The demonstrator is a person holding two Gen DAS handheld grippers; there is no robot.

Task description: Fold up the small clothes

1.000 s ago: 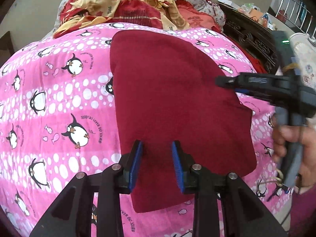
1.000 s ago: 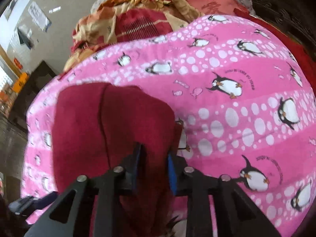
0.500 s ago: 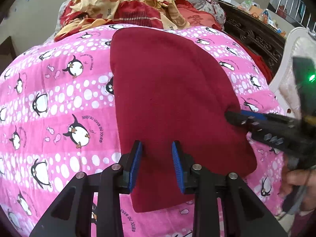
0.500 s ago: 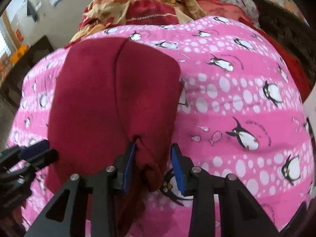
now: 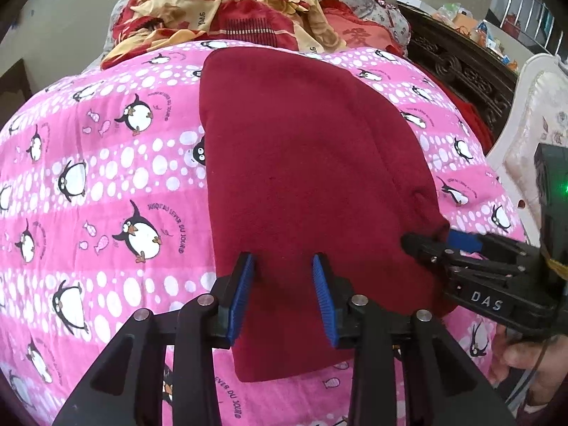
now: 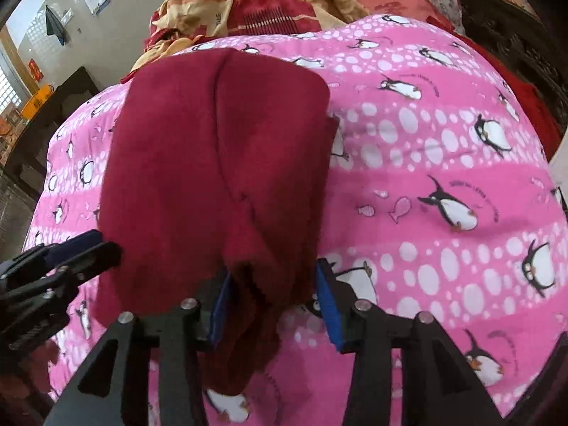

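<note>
A dark red garment (image 5: 301, 159) lies folded lengthwise on a pink penguin blanket (image 5: 106, 177). My left gripper (image 5: 284, 294) hovers over the garment's near edge. Its jaws are opening, and the cloth lies flat beneath them, not pinched. In the right wrist view the garment (image 6: 213, 142) shows a long fold seam. My right gripper (image 6: 275, 305) straddles its bunched near corner. Its jaws are opening too, with loose red cloth between the pads. The right gripper (image 5: 436, 245) sits at the garment's right corner, and the left gripper (image 6: 99, 248) at its left edge.
A heap of red and orange bedding (image 5: 230, 17) lies at the far end of the blanket (image 6: 426, 159). Dark carved wooden furniture (image 5: 461, 64) and a white padded frame (image 5: 532, 124) stand to the right. A person's hand (image 5: 525, 358) holds the right gripper's handle.
The right gripper came down and nearer along the garment's right side to its near corner, and its jaws spread apart off the cloth. The left gripper stayed in place.
</note>
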